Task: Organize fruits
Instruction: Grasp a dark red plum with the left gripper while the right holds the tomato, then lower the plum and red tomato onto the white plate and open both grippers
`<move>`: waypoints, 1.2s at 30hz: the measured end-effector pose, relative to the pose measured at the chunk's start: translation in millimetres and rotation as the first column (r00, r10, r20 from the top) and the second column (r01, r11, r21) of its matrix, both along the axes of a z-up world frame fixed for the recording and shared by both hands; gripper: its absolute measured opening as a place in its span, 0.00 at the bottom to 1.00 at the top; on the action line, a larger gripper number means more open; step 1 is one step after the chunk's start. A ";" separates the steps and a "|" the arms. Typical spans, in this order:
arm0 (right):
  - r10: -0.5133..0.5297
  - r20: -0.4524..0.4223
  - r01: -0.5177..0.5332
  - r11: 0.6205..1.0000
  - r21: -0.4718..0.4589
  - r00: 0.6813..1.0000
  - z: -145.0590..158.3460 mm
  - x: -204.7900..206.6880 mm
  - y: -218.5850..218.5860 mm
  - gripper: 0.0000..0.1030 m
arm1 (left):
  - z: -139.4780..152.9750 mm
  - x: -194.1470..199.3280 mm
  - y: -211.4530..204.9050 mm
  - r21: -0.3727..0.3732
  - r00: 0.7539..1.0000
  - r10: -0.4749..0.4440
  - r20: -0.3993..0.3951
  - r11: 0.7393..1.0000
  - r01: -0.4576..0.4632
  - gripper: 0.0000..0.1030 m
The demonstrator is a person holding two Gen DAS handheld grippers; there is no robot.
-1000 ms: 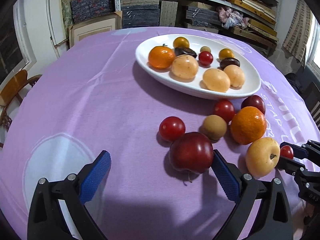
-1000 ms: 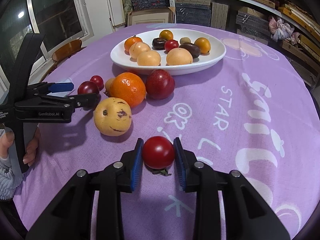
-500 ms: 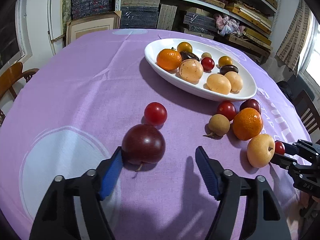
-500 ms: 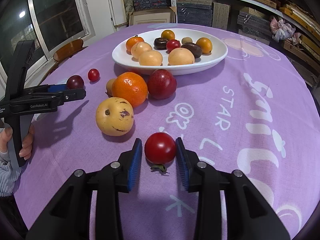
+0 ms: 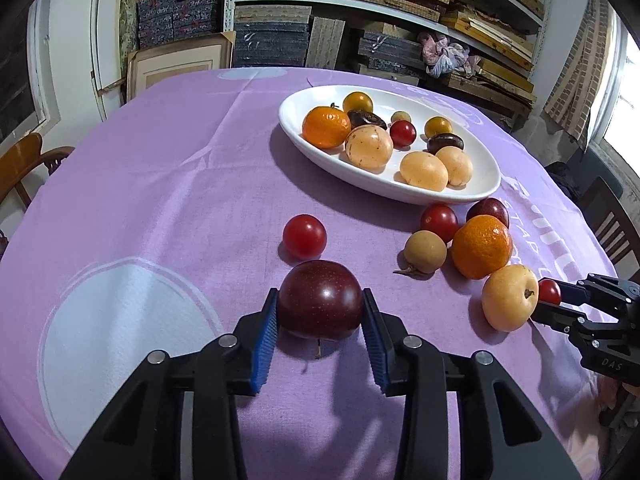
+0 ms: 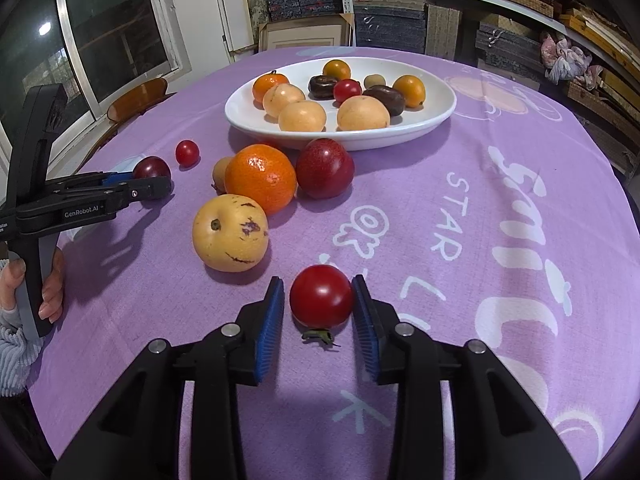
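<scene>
Plum (image 5: 320,300) on purple cloth between left gripper (image 5: 320,314) pads, jaws just closing onto it | white dish (image 5: 486,184) ahead, to the right | right gripper (image 6: 318,304) clamps red tomato (image 6: 321,295)

**Soft daylight, heavy fisheye bend**

Both views are bright and sharp at centre. Fruits cast soft shadows on the purple tablecloth (image 5: 168,184); small glare spots sit on glossy skins. Edges curve strongly, corners go black, the right window (image 5: 622,92) blows out.
</scene>
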State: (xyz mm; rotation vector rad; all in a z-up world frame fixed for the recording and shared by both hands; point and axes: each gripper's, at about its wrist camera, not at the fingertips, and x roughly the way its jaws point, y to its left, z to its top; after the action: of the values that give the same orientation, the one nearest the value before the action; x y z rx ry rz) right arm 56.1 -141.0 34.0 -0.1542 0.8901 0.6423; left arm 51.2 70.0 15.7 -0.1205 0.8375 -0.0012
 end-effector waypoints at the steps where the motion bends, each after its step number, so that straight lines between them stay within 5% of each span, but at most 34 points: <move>1: -0.004 -0.003 0.004 1.000 0.005 1.000 0.0 0.5 -0.9 0.29 | 0.9 -1.2 -0.7 0.002 1.000 -0.001 0.007 1.000 0.001 0.39; 19: -0.007 0.029 0.007 1.000 0.001 1.000 12.7 3.0 -2.6 0.27 | 29.4 3.0 -13.2 -0.038 0.997 -0.051 0.066 0.998 0.053 0.39; 28: -0.062 0.212 0.053 0.998 0.045 0.975 117.9 65.9 9.9 0.27 | 96.8 93.4 -45.0 0.067 0.984 -0.125 0.128 0.991 0.117 0.39; 36: -0.026 0.134 0.030 0.999 -0.026 0.991 76.2 146.9 75.1 0.27 | 77.2 191.0 -29.0 0.083 0.999 -0.043 0.034 0.996 0.040 0.39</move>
State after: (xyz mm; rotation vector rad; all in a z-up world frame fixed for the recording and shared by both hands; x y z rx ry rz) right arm 203.1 -65.9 110.2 -0.2072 0.7706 0.5870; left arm 242.3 41.0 93.0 -0.0255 0.8031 -0.0077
